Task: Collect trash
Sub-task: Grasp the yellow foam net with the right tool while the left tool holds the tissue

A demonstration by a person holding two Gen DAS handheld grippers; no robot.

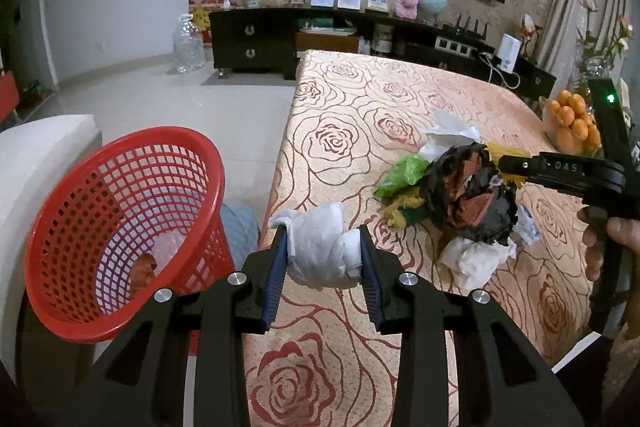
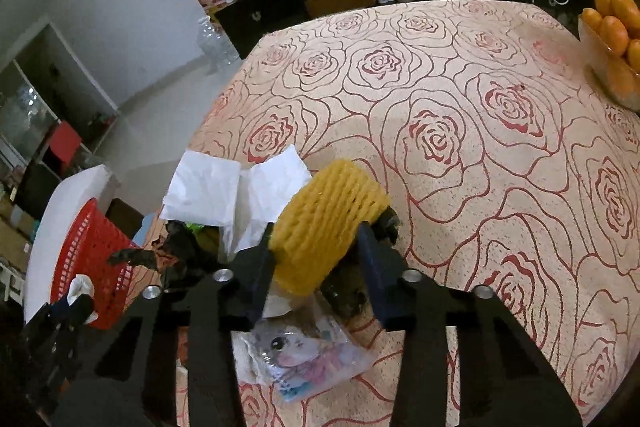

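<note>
A crumpled white tissue wad [image 1: 322,247] is pinched between the blue pads of the left claw [image 1: 325,259], held just above the tabletop [image 1: 400,99] near its left edge, with the red mesh basket [image 1: 120,227] standing beside that edge on the floor side. The right claw [image 2: 320,259] is pressed onto a yellow foam fruit net [image 2: 328,223] at the trash heap, where black crumpled plastic [image 1: 472,195], a green bag [image 1: 400,175], white paper napkins [image 2: 236,195] and a printed clear wrapper [image 2: 304,359] lie touching one another. Beyond the heap the rose-patterned cloth runs open to the far edge, with a bowl of oranges [image 2: 616,39] at the right edge, well apart from both claws.
</note>
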